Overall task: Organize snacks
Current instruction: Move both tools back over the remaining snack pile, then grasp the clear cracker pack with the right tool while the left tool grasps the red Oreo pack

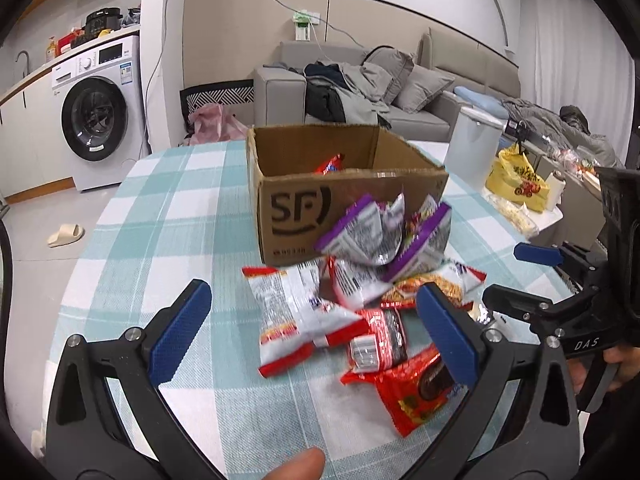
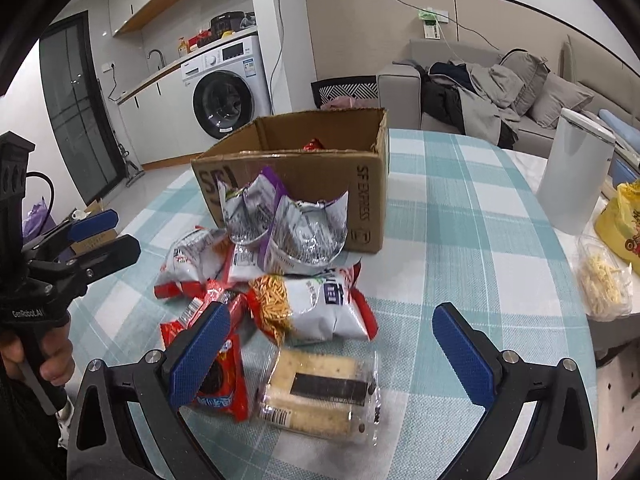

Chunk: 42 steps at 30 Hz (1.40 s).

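Note:
A pile of snack packs lies on the checked tablecloth [image 1: 160, 224] in front of an open cardboard box [image 1: 348, 184] [image 2: 304, 176] marked SF. Crumpled purple-and-silver bags [image 1: 380, 232] [image 2: 280, 224] lean on the box front. One red packet [image 1: 330, 165] lies inside the box. My left gripper [image 1: 314, 332] is open, low over a red-and-white bag [image 1: 292, 316] and a red cookie pack [image 1: 412, 392]. My right gripper [image 2: 330, 356] is open around a clear-wrapped cracker pack [image 2: 320, 392], touching nothing. A white noodle-snack bag [image 2: 316, 304] lies just beyond it.
A white lidded bin [image 2: 572, 176] stands at the table's right side, with a yellow bag [image 2: 620, 224] and a clear tub of yellow strips [image 2: 604, 280] beside it. Beyond the table are a washing machine [image 1: 96, 120] and a cluttered sofa [image 1: 360, 92].

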Motion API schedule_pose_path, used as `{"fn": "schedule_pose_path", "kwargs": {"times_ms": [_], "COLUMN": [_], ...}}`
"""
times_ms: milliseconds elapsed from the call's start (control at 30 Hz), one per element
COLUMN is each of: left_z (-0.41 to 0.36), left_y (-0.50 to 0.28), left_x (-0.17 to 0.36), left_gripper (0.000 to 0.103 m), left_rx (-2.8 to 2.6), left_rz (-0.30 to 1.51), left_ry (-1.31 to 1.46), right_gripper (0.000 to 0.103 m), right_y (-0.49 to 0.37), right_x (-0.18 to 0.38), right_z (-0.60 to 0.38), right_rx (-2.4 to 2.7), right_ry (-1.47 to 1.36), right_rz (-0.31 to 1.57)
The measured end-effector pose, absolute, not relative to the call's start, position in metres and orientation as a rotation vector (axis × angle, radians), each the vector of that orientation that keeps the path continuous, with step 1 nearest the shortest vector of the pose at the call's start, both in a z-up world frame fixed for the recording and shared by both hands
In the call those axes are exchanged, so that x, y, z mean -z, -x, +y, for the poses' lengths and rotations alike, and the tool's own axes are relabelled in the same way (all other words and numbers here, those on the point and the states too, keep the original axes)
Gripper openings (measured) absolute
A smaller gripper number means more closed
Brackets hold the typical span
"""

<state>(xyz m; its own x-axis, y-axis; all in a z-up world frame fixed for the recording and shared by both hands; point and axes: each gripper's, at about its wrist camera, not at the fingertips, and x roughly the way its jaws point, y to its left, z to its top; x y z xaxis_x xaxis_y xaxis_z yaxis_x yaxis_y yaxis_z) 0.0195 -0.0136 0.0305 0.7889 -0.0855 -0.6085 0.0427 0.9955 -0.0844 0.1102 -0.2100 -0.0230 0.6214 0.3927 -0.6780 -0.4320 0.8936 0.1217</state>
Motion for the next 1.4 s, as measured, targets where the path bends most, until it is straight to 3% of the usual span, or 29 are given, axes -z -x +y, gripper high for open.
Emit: {"fn": "schedule_pose_path", "kwargs": {"times_ms": [733, 1300, 1400], "left_z": [-0.041, -0.035, -0.035], "left_y": [-0.035, -0.036, -0.036], "left_x": [0.008, 0.011, 0.011], "left_gripper": [0.102, 0.102, 0.102], "left_rx": [0.112, 0.111, 0.112], "left_rz": [0.775, 0.779, 0.780], "left_ry": [0.022, 0.024, 0.024], "right_gripper": [0.103, 0.103, 0.097], "right_y": [-0.115, -0.110, -0.108], "right_x": [0.075, 0.085, 0.086], "right_z": [-0.196, -0.202, -0.200], "right_rx": [-0.504, -0.515, -0.530], "right_ry": [0.192, 0.259, 0.271], "right_rz": [0.996, 1.011, 0.992]}}
